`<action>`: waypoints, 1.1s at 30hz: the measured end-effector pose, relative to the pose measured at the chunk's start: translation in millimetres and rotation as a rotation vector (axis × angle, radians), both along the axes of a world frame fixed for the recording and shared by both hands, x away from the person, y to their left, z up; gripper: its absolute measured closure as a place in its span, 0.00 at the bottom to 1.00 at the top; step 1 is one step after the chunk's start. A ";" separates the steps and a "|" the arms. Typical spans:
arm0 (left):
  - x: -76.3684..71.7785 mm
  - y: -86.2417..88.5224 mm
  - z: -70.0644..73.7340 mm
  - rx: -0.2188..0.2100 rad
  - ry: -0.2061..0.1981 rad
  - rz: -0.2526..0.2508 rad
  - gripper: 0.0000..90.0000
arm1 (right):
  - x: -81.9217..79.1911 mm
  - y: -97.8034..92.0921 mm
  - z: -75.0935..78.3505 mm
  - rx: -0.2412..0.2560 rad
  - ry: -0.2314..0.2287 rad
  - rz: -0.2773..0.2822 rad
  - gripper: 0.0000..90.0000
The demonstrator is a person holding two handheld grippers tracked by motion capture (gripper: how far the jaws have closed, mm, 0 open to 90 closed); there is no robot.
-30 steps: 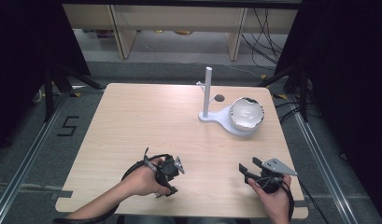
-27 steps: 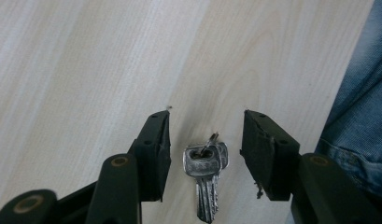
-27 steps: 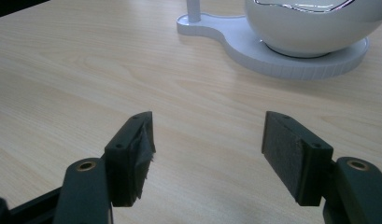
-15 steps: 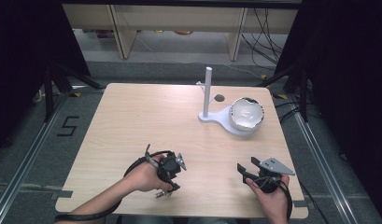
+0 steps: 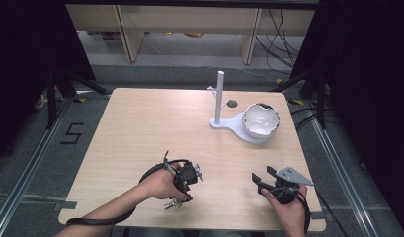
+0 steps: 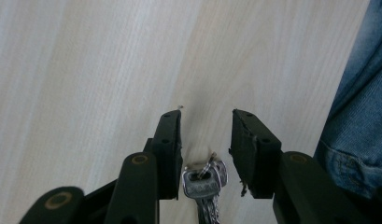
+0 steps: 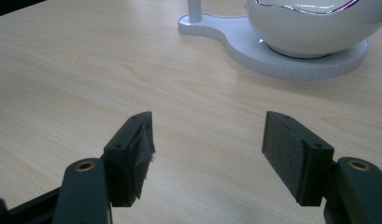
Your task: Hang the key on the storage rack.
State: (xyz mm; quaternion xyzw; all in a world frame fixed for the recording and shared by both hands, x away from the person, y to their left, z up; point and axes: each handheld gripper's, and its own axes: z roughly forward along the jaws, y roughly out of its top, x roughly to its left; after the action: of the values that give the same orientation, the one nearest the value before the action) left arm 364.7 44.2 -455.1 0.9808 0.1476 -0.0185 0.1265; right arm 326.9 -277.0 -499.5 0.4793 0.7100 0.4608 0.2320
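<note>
A small bunch of silver keys (image 6: 205, 179) on a ring lies flat on the wooden table (image 5: 140, 128), near its front edge. My left gripper (image 6: 206, 126) points down at the keys and is open, one jaw on either side of them; I cannot tell whether the jaws touch them. In the high view the left gripper (image 5: 181, 193) is turned toward the person, with the keys (image 5: 172, 203) just below it. My right gripper (image 5: 262, 177) rests open at the front right with nothing between its jaws, and the right gripper (image 7: 207, 135) faces the bowl.
A white bowl (image 5: 261, 120) sits on a white stand base (image 5: 236, 131) with an upright post (image 5: 220, 96) at the back right. The bowl (image 7: 314, 23) lies ahead of the right gripper. A jeans-clad leg (image 6: 361, 116) shows past the table's front edge.
The left hand has turned its gripper down and toward the table's front edge, over the keys. The right gripper has barely moved.
</note>
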 end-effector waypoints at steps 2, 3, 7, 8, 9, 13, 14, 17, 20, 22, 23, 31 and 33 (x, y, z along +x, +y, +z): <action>0.0 1.1 -1.0 0.010 0.002 -0.003 0.71 | 0.9 -0.5 0.0 -0.010 0.000 0.008 0.39; -0.8 2.2 -2.0 0.015 0.009 0.003 0.72 | 1.1 -0.4 -0.1 -0.013 -0.004 0.008 0.39; -0.2 4.8 -4.5 0.028 0.007 -0.009 0.74 | 2.5 0.7 -1.4 -0.003 -0.021 0.013 0.39; -0.3 5.0 -5.4 0.029 0.010 -0.011 0.74 | 1.2 0.5 -0.3 -0.014 -0.009 0.005 0.39; -0.8 4.7 -7.1 0.037 0.012 -0.018 0.75 | 2.3 0.9 -1.6 -0.007 -0.018 0.011 0.39; -1.9 3.2 -9.6 0.041 0.033 -0.006 0.79 | 1.6 0.4 -0.6 -0.034 -0.024 0.007 0.39; -1.9 3.2 -9.6 0.041 0.033 -0.006 0.80 | 1.6 0.4 -0.6 -0.034 -0.024 0.007 0.39; -0.9 1.6 -12.8 0.061 0.046 0.001 0.82 | 2.6 1.6 -1.9 0.001 -0.016 0.022 0.39; -0.8 0.7 -13.4 0.067 0.048 0.004 0.84 | 1.3 1.1 -0.6 -0.014 -0.008 0.012 0.39; -1.1 -0.1 -14.2 0.061 0.057 0.013 0.86 | 1.5 1.2 -0.9 -0.010 -0.009 0.013 0.39; -0.5 -0.6 -14.8 0.065 0.063 0.017 0.87 | 2.7 1.1 -2.2 0.000 -0.016 0.022 0.39; 3.1 -0.5 -17.8 0.064 0.087 0.050 0.96 | 2.5 1.7 -2.2 -0.002 -0.013 0.025 0.39; 3.0 -0.7 -17.9 0.063 0.088 0.051 0.97 | 1.9 1.6 -2.0 -0.005 -0.003 0.019 0.39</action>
State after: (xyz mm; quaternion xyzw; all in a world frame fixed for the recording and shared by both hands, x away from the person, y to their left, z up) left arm 367.6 43.5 -473.0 0.9784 0.1783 -0.0539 0.0894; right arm 328.8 -275.4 -501.5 0.4714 0.7154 0.4617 0.2299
